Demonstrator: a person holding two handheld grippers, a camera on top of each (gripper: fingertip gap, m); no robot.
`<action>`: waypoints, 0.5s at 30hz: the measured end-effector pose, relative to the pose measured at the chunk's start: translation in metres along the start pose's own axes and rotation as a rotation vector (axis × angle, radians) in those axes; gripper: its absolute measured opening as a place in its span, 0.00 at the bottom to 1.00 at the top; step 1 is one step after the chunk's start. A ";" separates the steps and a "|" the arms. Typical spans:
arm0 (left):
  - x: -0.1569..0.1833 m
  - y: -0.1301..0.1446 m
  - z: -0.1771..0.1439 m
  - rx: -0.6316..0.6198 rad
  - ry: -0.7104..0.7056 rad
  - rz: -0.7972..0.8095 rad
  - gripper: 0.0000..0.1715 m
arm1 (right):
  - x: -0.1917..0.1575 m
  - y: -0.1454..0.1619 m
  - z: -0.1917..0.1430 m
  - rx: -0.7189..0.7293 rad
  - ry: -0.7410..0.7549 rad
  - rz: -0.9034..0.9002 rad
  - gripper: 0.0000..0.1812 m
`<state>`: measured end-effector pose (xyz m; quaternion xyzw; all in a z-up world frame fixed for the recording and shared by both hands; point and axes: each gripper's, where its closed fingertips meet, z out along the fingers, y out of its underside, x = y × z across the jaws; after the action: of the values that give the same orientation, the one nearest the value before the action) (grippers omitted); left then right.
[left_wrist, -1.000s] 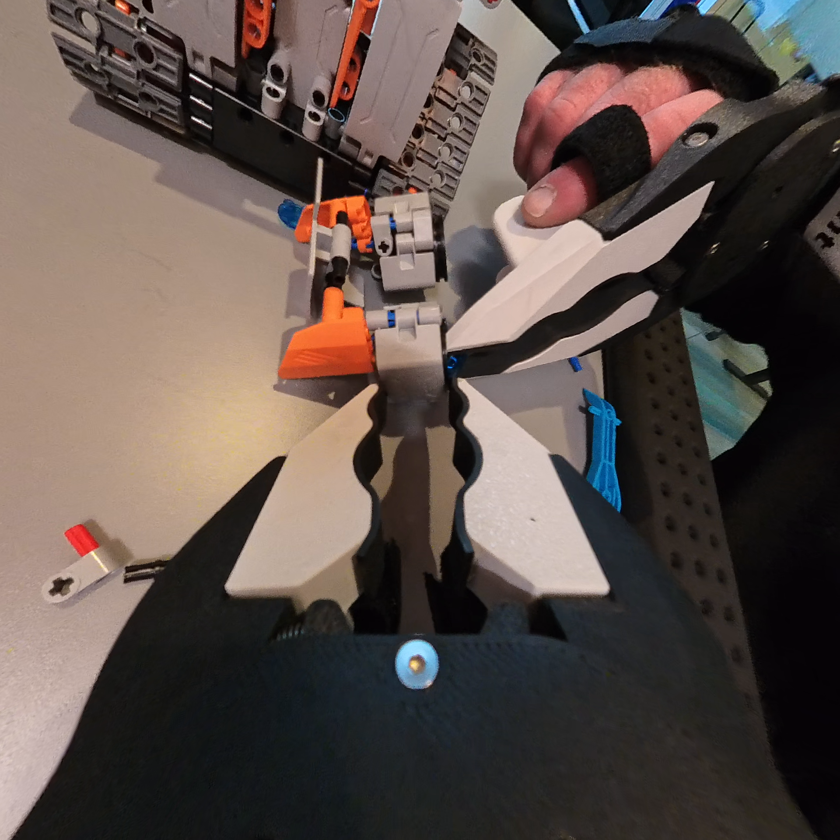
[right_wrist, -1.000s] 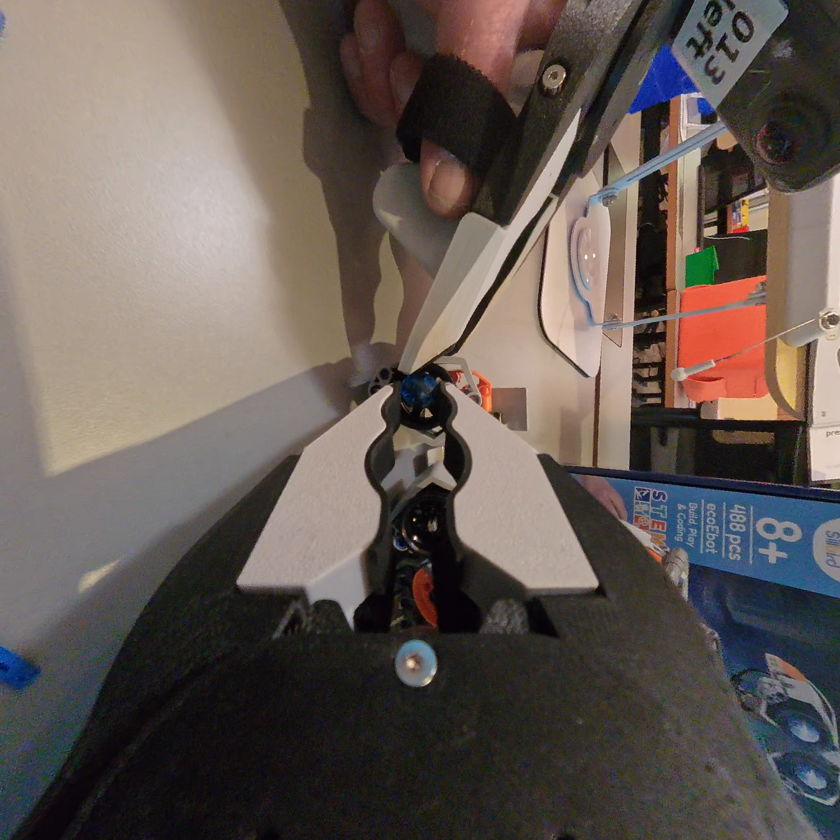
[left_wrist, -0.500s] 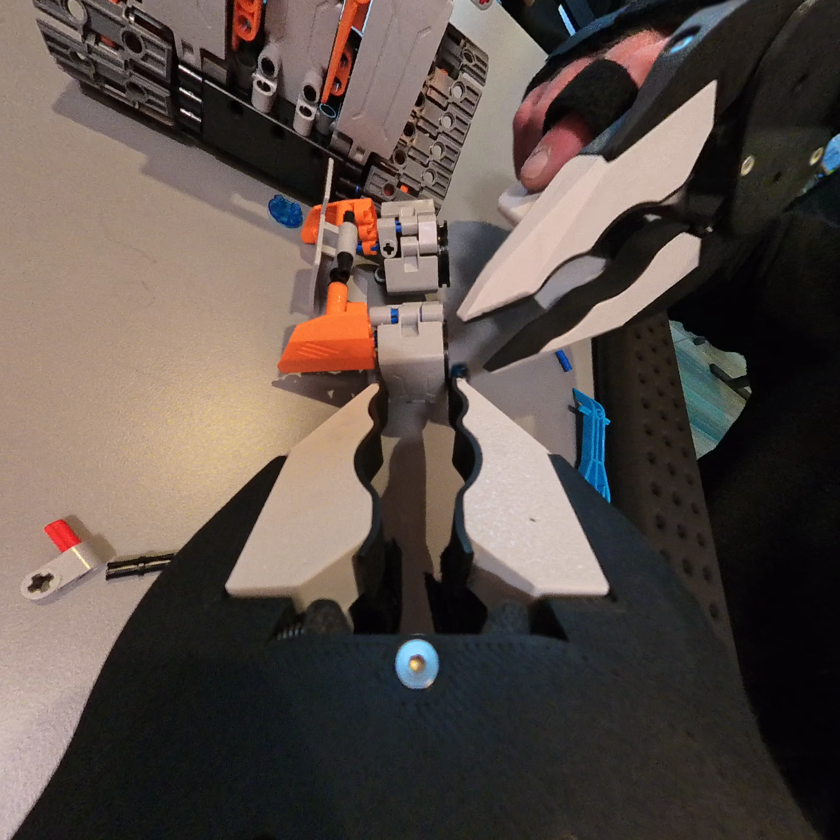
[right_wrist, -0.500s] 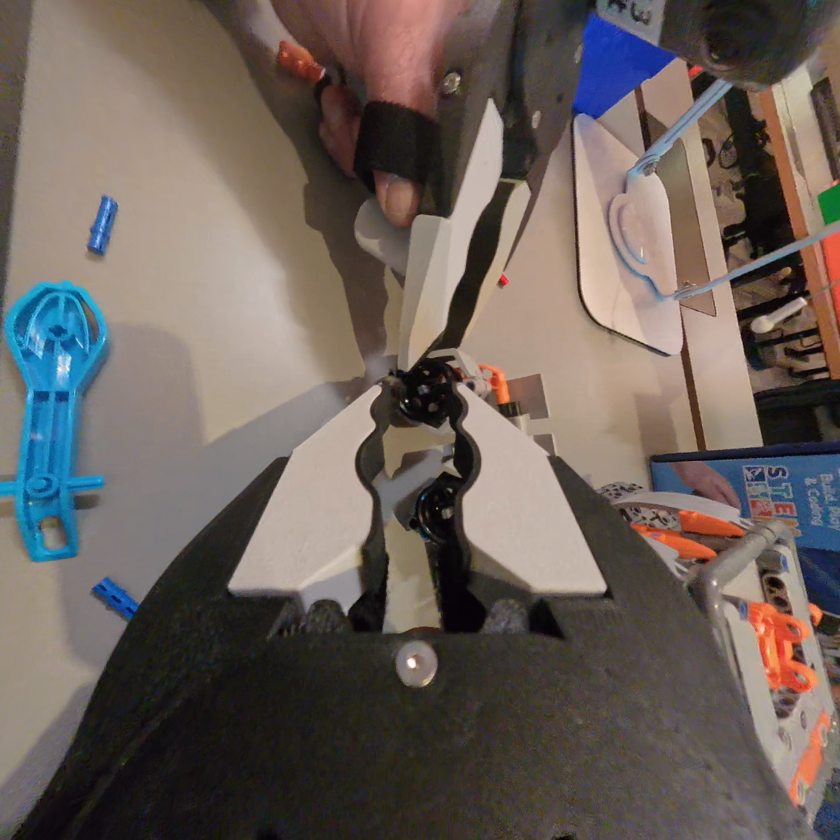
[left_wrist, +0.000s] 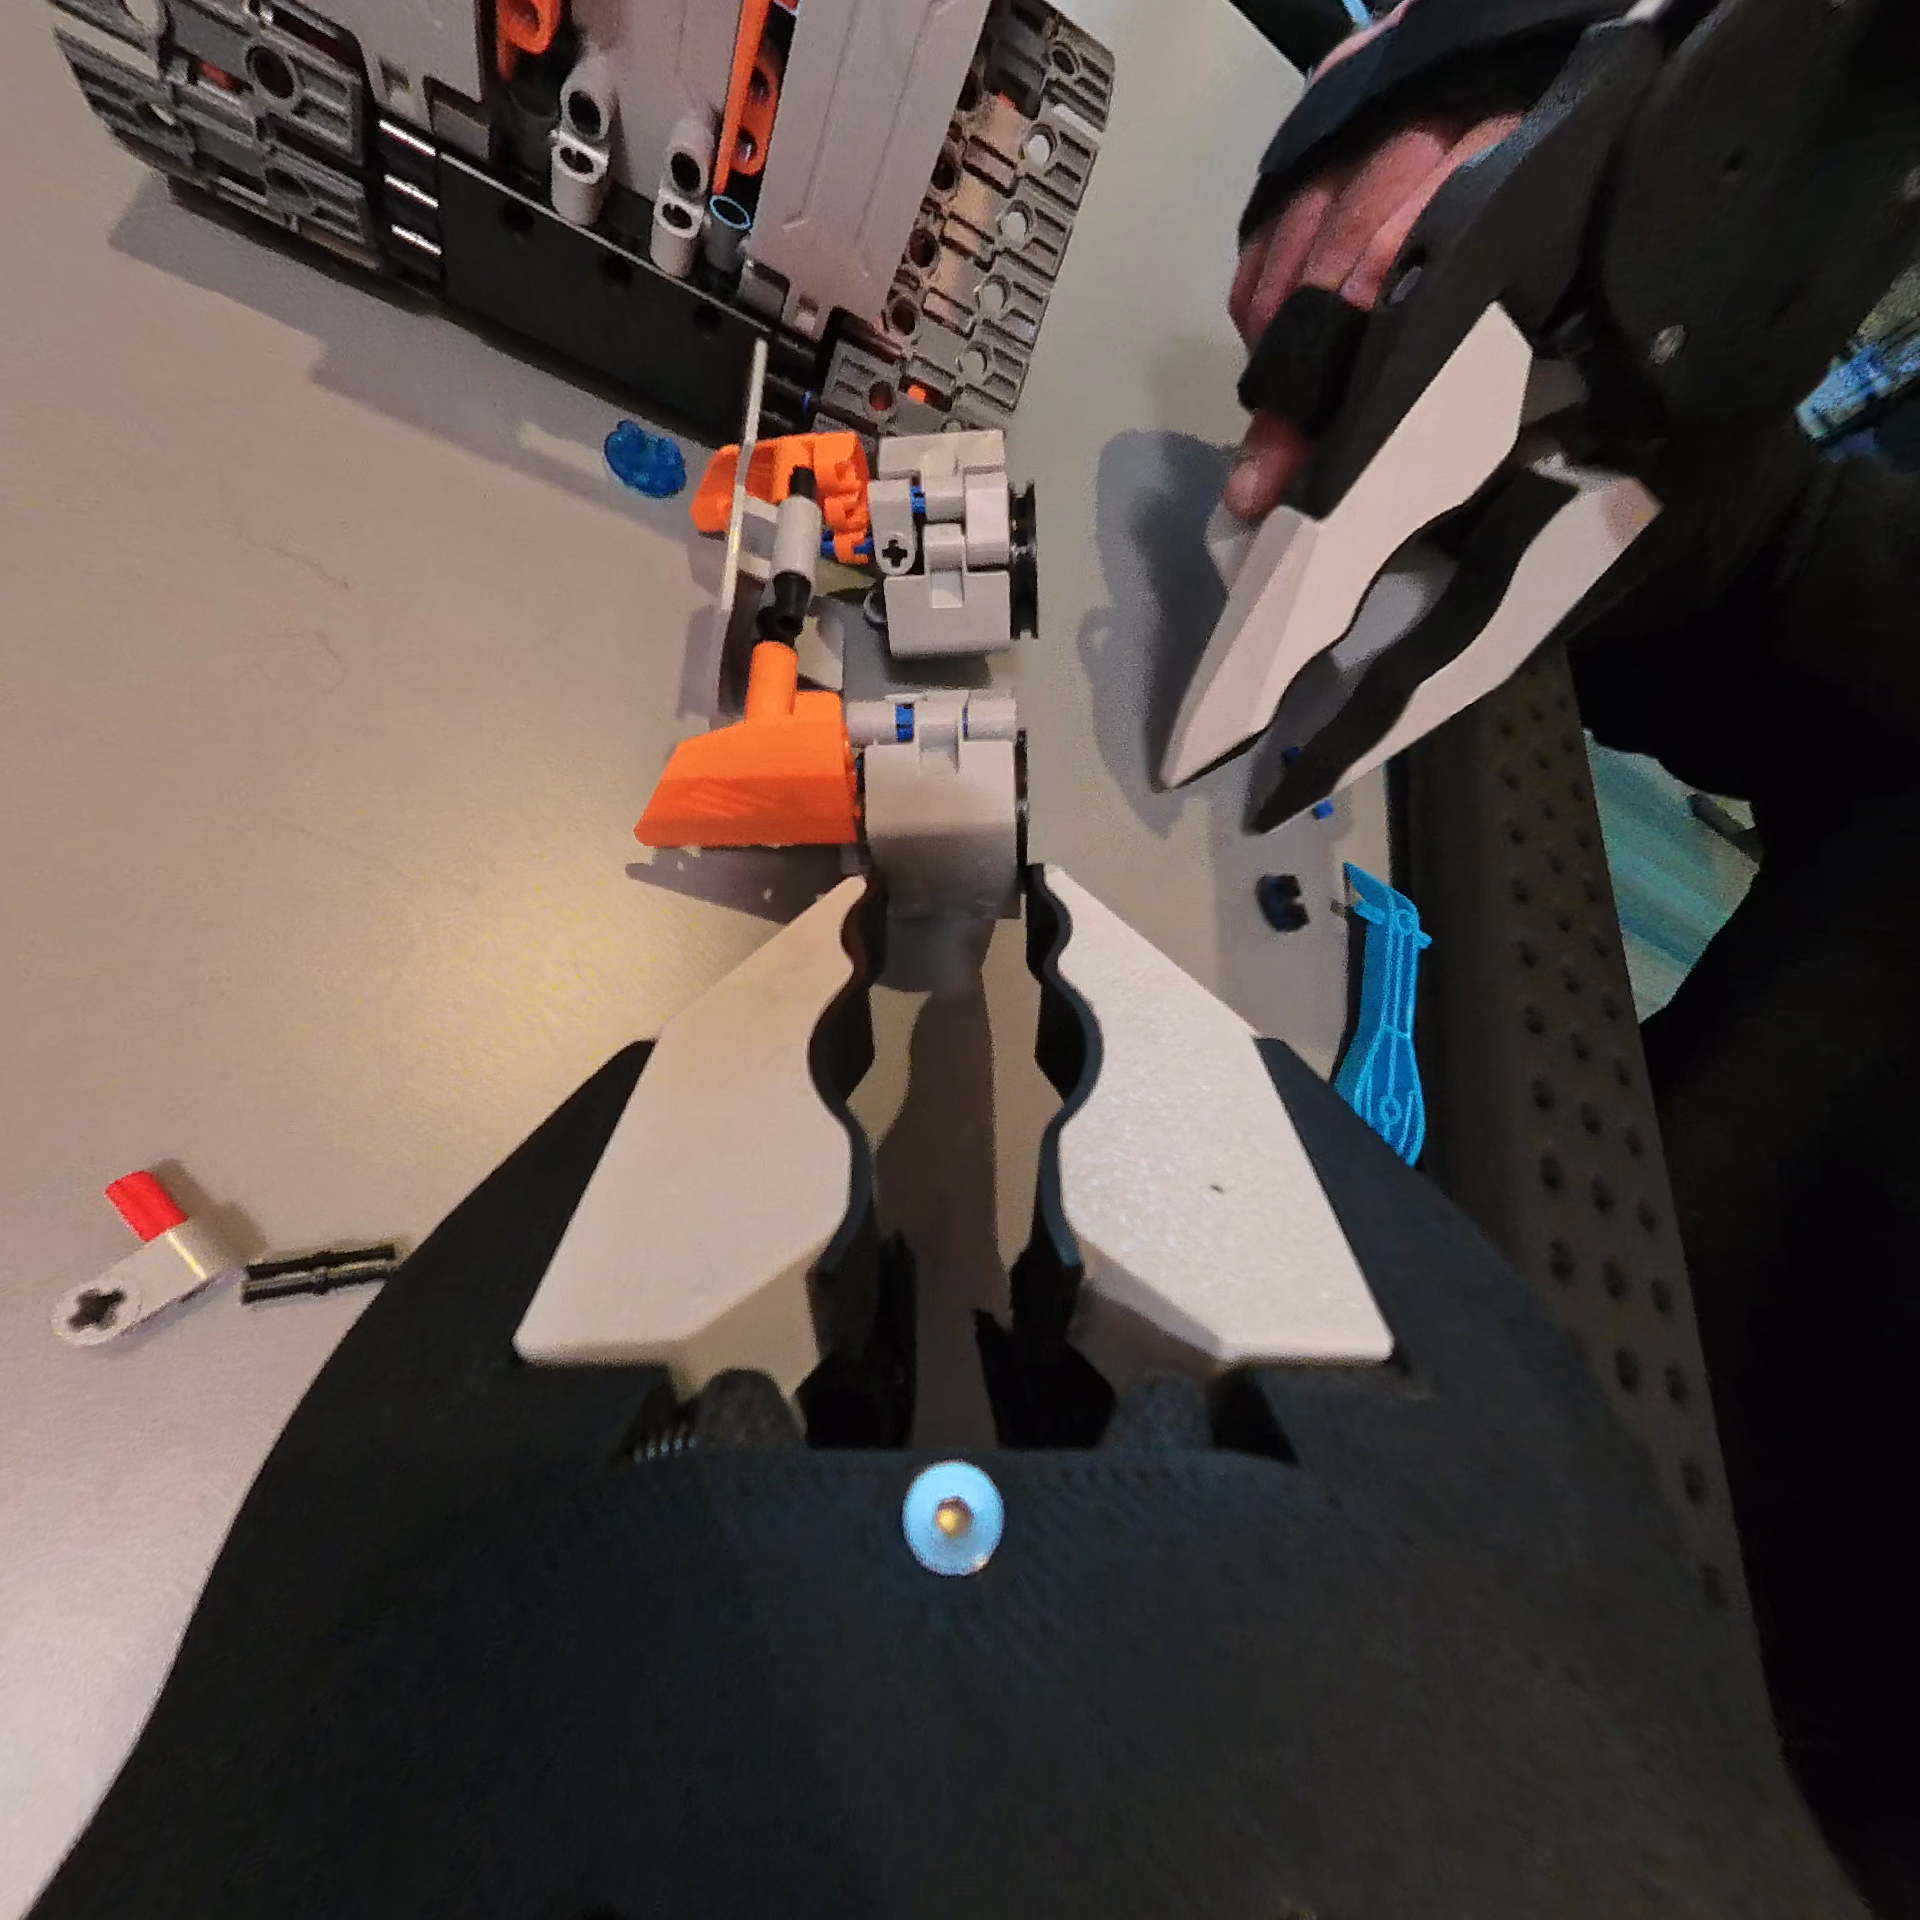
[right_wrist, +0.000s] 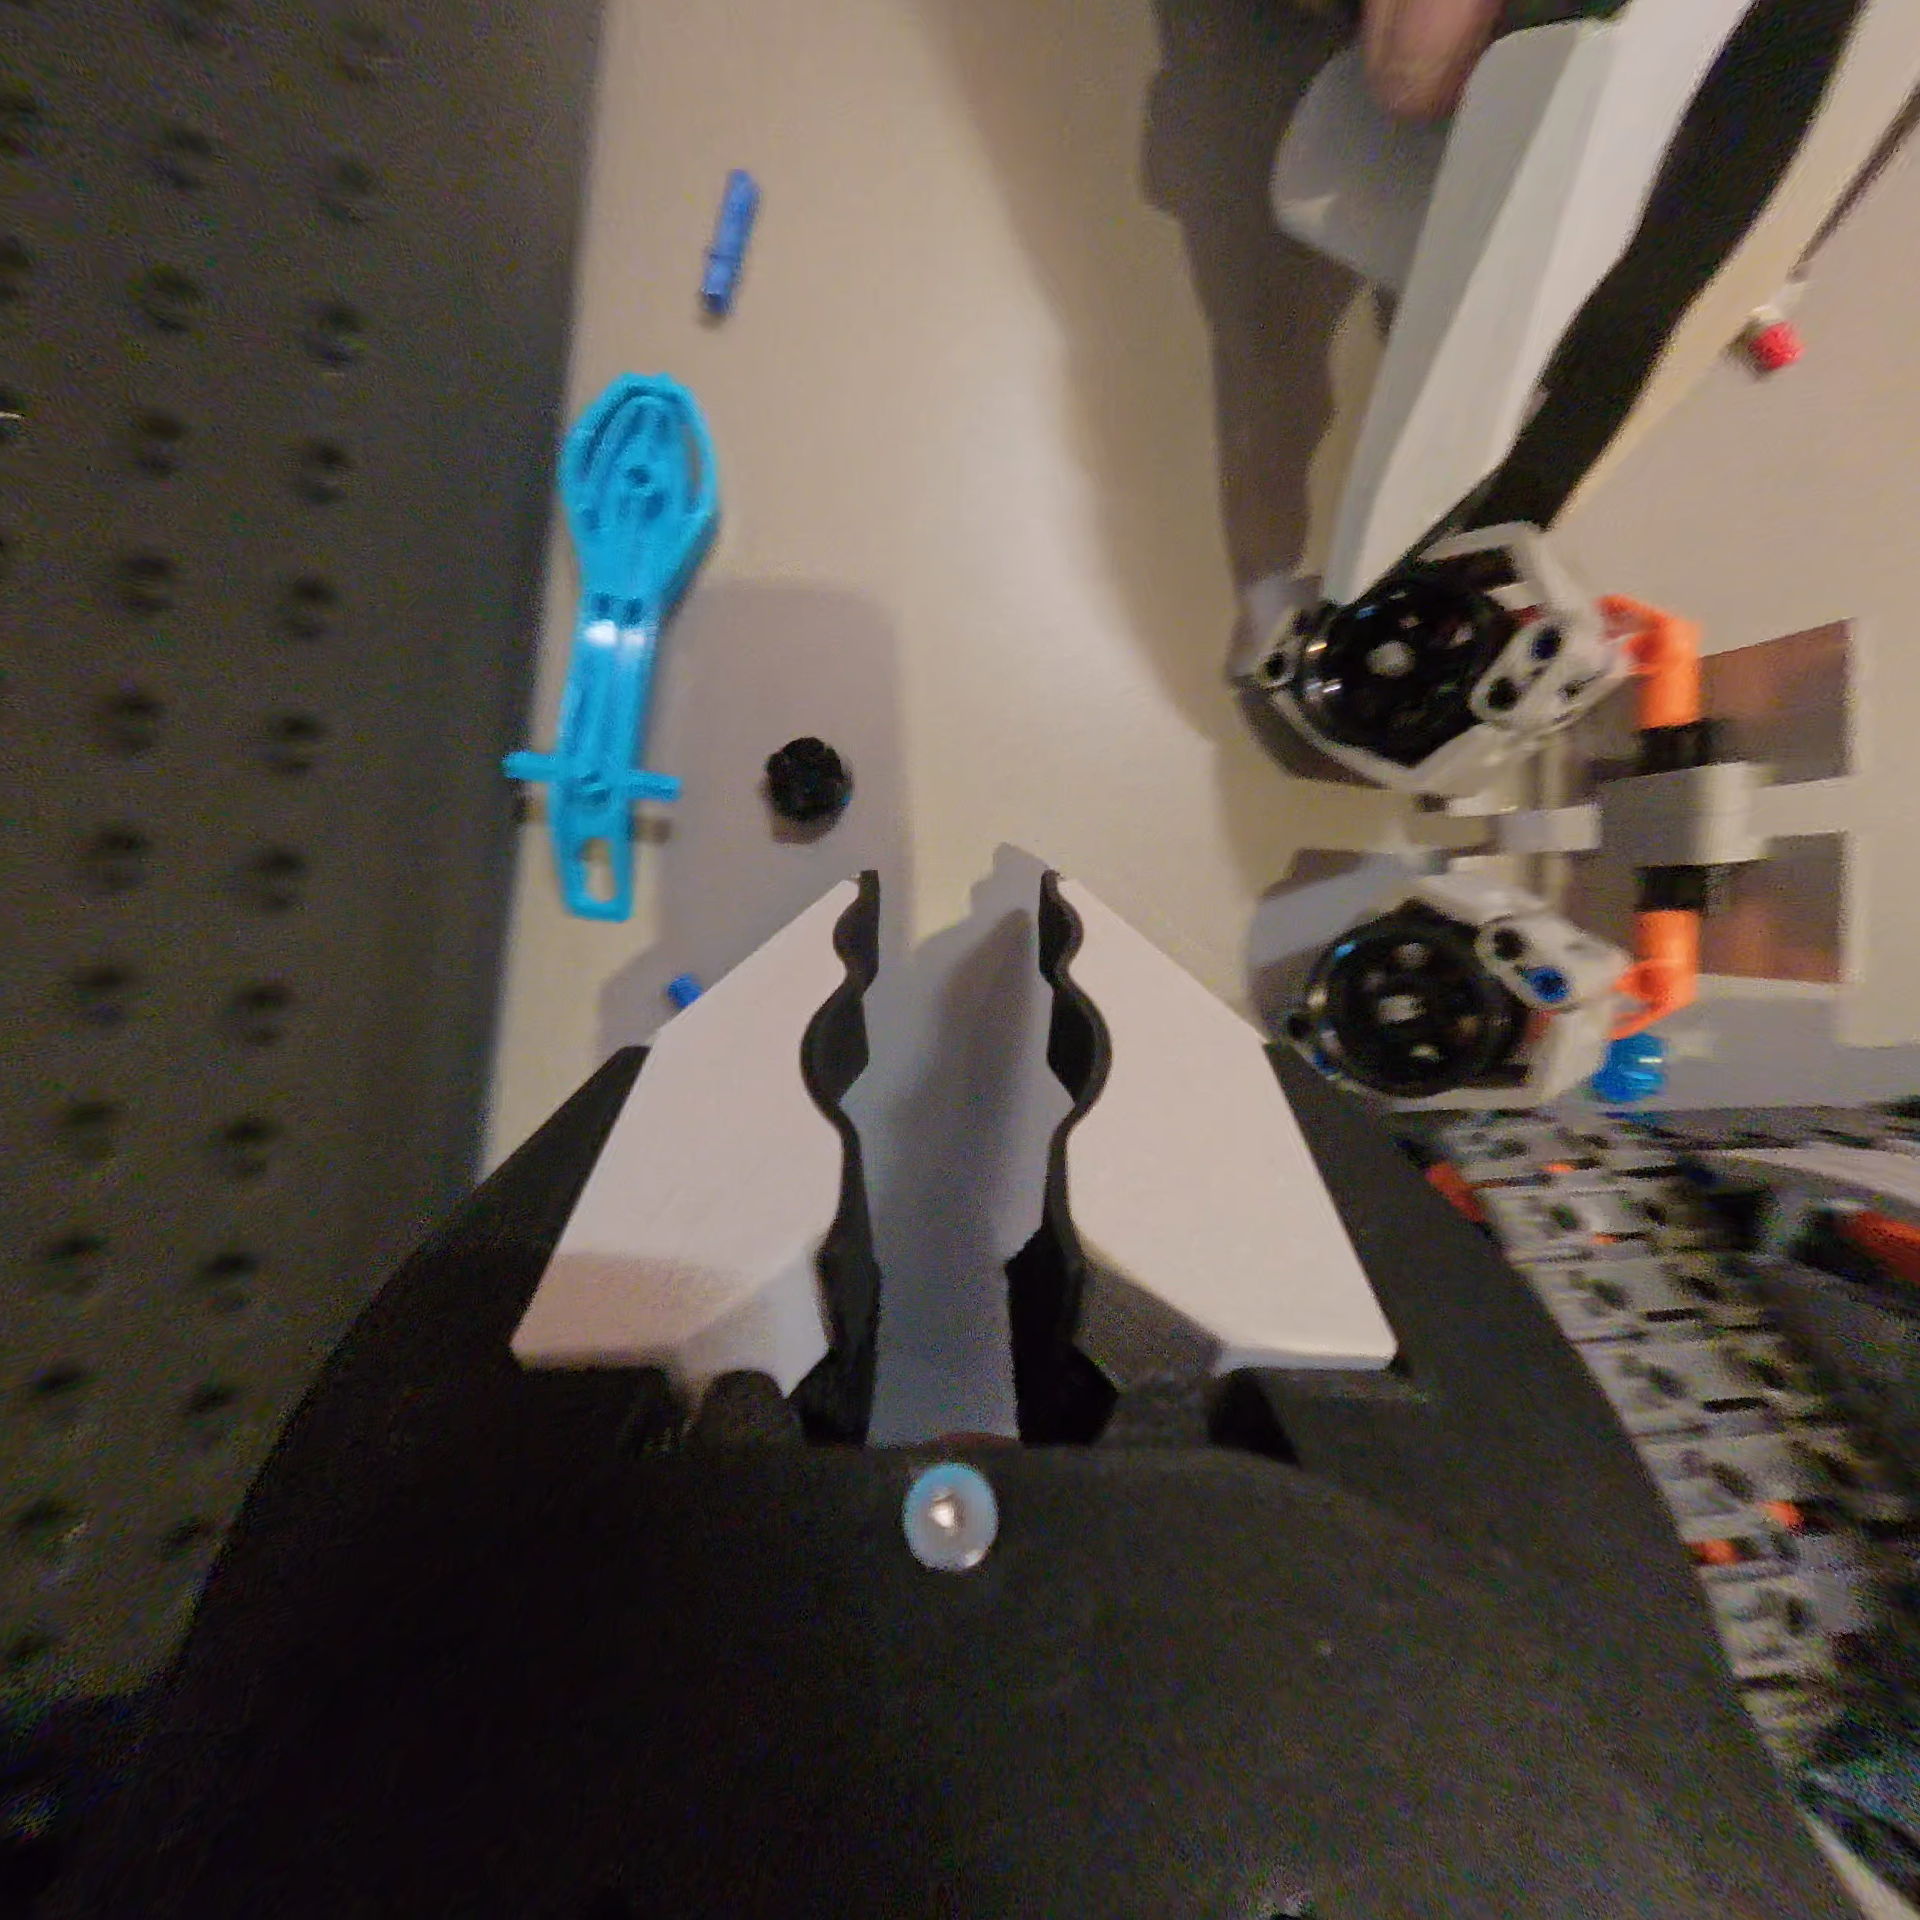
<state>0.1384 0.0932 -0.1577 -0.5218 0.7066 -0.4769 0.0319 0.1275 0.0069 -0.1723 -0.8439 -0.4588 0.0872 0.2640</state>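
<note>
A small grey-and-orange brick assembly (left_wrist: 894, 623) lies on the pale table. My left gripper (left_wrist: 948, 883) is shut on its near grey block (left_wrist: 940, 821), beside an orange wedge (left_wrist: 758, 774). In the right wrist view the assembly (right_wrist: 1455, 831) shows two black round hubs, and the left gripper's fingers (right_wrist: 1455, 416) hold the upper one's housing. My right gripper (right_wrist: 958, 883) is open and empty, to the left of the assembly and just short of a small black round piece (right_wrist: 805, 774). It also shows in the left wrist view (left_wrist: 1216, 805), held by a hand.
A large grey, black and orange brick model (left_wrist: 623, 156) stands at the back. A blue plastic tool (right_wrist: 623, 623), a blue pin (right_wrist: 727, 239) and a dark perforated board (right_wrist: 208, 727) lie on the right gripper's side. A red-and-grey piece (left_wrist: 145, 1247) and a black pin (left_wrist: 317, 1270) lie near left.
My right gripper was shut at the assembly's grey block, then opened and drew away to the side. My left gripper kept its hold on the block.
</note>
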 end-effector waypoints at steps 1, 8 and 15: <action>0.001 0.001 0.000 -0.007 -0.005 0.008 0.14 | -0.006 0.000 -0.003 0.014 -0.026 0.009 0.16; 0.008 0.009 -0.003 -0.023 -0.030 0.027 0.15 | -0.025 -0.008 0.006 0.009 -0.039 -0.062 0.15; 0.017 0.018 -0.004 -0.025 -0.025 0.018 0.14 | -0.029 -0.015 0.013 0.027 -0.044 -0.115 0.07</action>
<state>0.1157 0.0829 -0.1608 -0.5217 0.7167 -0.4612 0.0387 0.0955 -0.0060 -0.1781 -0.8104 -0.5109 0.0968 0.2700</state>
